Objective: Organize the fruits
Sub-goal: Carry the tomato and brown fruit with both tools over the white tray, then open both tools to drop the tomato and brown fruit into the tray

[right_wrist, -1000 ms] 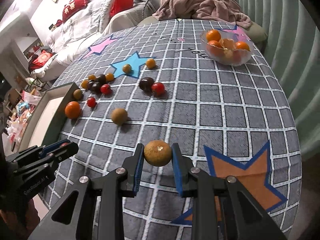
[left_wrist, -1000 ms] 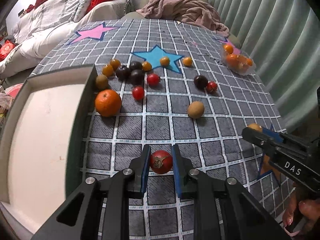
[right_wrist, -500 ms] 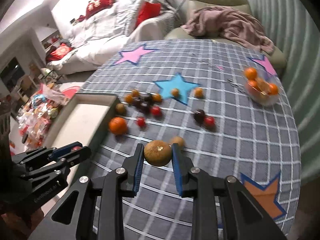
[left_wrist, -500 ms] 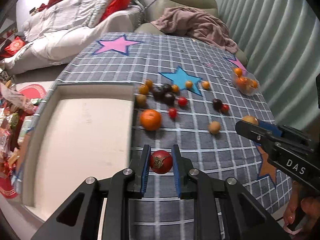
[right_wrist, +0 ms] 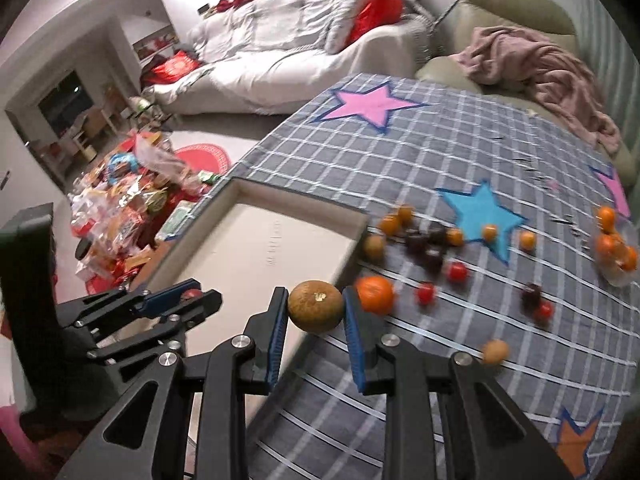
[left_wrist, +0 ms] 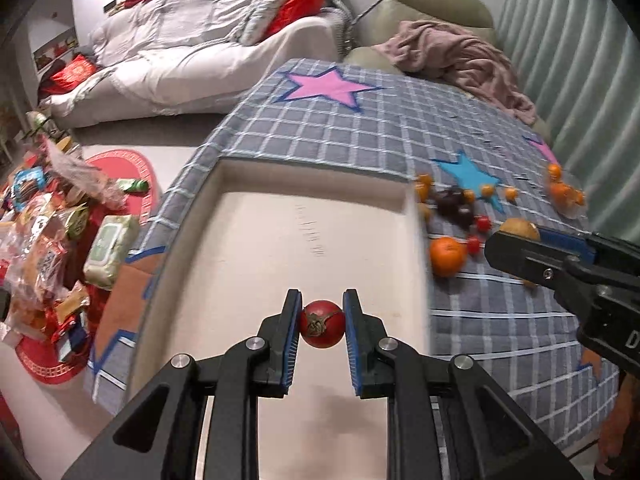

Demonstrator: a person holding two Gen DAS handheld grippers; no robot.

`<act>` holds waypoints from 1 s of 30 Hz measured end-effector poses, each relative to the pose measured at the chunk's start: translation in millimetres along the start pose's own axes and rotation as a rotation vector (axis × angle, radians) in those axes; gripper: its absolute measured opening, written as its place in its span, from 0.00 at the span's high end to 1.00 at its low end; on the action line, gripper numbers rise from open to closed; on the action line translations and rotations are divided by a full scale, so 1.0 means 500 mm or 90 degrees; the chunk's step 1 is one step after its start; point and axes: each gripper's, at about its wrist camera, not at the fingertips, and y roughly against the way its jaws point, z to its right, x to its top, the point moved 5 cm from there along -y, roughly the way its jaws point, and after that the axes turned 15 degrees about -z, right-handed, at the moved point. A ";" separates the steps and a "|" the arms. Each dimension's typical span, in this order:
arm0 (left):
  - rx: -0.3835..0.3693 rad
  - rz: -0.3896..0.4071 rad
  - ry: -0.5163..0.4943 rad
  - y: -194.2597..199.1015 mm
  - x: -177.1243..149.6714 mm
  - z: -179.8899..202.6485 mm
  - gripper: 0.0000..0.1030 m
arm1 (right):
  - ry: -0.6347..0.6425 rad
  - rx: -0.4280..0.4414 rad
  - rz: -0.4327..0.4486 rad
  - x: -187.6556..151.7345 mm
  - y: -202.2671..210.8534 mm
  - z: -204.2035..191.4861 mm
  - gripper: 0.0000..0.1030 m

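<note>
- The step in hand looks like carrying two picked fruits to the white tray [left_wrist: 280,248], which sits on the checked tablecloth [left_wrist: 400,128] at its left edge.
- The left gripper [left_wrist: 322,324] is closed on a red tomato [left_wrist: 322,323], held above the tray floor.
- The right gripper [right_wrist: 315,307] is clamped on a brownish-green round fruit [right_wrist: 315,306], poised over the tray's right rim.
- The next move probably calls for lowering each fruit to the tray floor before the jaws part, so neither rolls.
- Both grippers point forward and tilt downward, side by side; the right one's fingers cross the left view's right edge.
- An orange [right_wrist: 375,295], small tomatoes and dark fruits lie loose on the cloth beside the tray.
</note>
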 end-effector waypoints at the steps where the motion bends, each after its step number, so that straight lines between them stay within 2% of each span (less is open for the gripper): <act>1: 0.006 -0.007 0.006 -0.011 0.002 -0.014 0.78 | 0.003 0.002 -0.008 0.008 -0.013 -0.009 0.71; 7: 0.025 -0.047 0.039 -0.075 0.003 -0.077 0.78 | 0.016 -0.011 -0.067 0.037 -0.116 -0.048 0.71; 13: 0.042 -0.061 0.040 -0.110 0.006 -0.103 0.78 | 0.011 -0.025 -0.114 0.042 -0.204 -0.063 0.71; 20: 0.050 -0.043 0.032 -0.123 0.026 -0.123 0.78 | 0.016 -0.048 -0.121 0.054 -0.241 -0.077 0.71; 30: 0.046 -0.033 0.026 -0.135 0.066 -0.138 0.78 | 0.012 -0.048 -0.118 0.100 -0.260 -0.090 0.71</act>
